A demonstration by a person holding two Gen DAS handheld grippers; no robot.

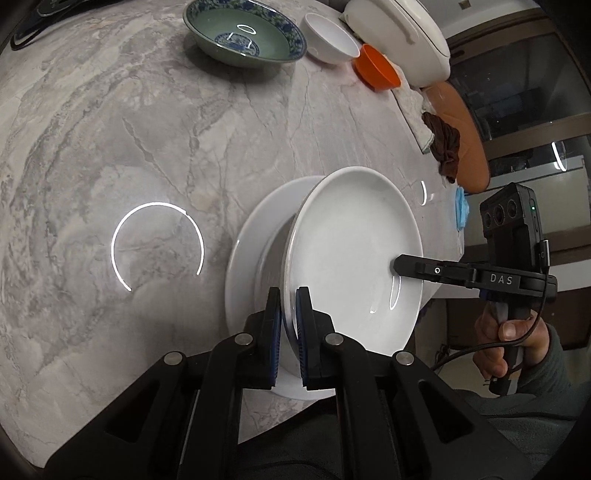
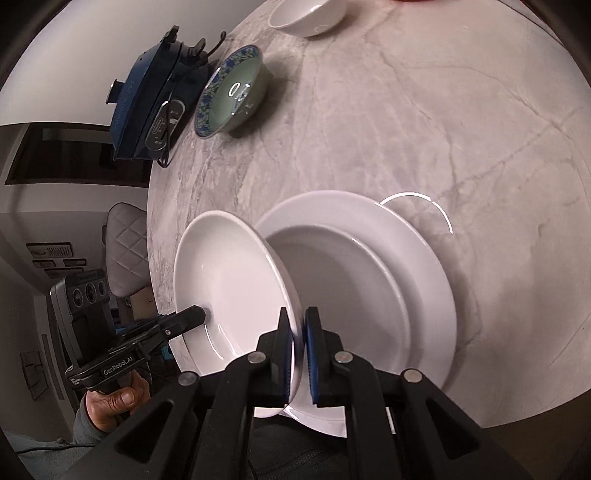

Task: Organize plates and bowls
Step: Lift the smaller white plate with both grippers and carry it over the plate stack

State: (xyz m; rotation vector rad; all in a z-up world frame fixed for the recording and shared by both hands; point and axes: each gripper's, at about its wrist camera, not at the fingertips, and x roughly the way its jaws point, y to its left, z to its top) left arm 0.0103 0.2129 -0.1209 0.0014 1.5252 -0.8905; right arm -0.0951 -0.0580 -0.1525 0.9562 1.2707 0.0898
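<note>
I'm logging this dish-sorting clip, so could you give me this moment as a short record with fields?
held item: white deep plate, tilted on edge
left gripper: shut on its rim
right gripper: shut on its rim
underneath: large white plate flat on marble table
elsewhere: blue-patterned green bowl, small white bowl, orange bowl

White plate (image 1: 351, 254) tilted above stacked plates (image 1: 255, 236)
</note>
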